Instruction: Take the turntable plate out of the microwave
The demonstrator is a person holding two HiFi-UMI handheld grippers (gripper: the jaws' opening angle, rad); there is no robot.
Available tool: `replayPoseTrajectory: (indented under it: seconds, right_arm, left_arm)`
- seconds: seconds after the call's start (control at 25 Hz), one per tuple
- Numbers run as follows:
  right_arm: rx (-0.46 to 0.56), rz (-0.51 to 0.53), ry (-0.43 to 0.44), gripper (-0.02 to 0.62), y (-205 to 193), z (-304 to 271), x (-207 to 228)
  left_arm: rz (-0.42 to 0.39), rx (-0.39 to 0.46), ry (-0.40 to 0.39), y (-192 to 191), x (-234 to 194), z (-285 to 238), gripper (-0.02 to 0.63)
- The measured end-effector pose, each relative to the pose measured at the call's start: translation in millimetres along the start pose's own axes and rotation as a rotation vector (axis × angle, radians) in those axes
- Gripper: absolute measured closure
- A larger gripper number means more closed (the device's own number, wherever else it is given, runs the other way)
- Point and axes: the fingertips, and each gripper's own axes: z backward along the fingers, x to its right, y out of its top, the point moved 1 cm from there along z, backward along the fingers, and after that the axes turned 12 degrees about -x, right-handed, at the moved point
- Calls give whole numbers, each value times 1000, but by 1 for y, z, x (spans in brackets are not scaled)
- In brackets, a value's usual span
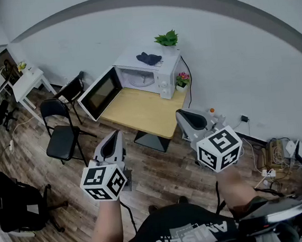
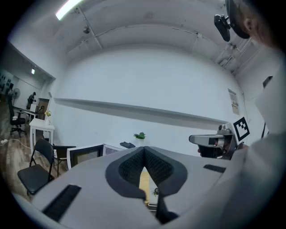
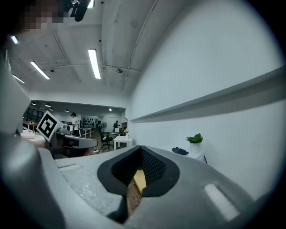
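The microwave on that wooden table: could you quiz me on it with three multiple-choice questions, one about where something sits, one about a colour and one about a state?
1. Where is the dark cloth relative to the microwave?
A. inside it
B. on top of it
C. underneath it

2. What colour are the flowers in the small pot beside the microwave?
A. pink
B. yellow
C. blue

3. What state is the microwave's door in?
A. shut
B. taken off
C. swung open

Answers:
1. B: the cloth lies on the white top, near the green plant.
2. A: the blooms at the microwave's right side are pink.
3. C: the door stands out to the left, and the plate shows inside.
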Motion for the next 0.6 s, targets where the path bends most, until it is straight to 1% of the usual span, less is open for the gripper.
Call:
replayPoseTrajectory:
  seconds: [0.24, 0.44, 0.6]
  right_arm:
    - [-2, -10, 0, 591, 0, -3, -3]
    - [22, -35, 14, 591, 1, -5, -4]
    - [20, -33, 8, 589, 0, -9, -5]
  left_arm:
    - [16, 2, -7, 0, -3, 1, 604]
    - [26, 2, -31, -1, -3, 0, 604]
    - [41, -14, -37, -3, -6, -1, 604]
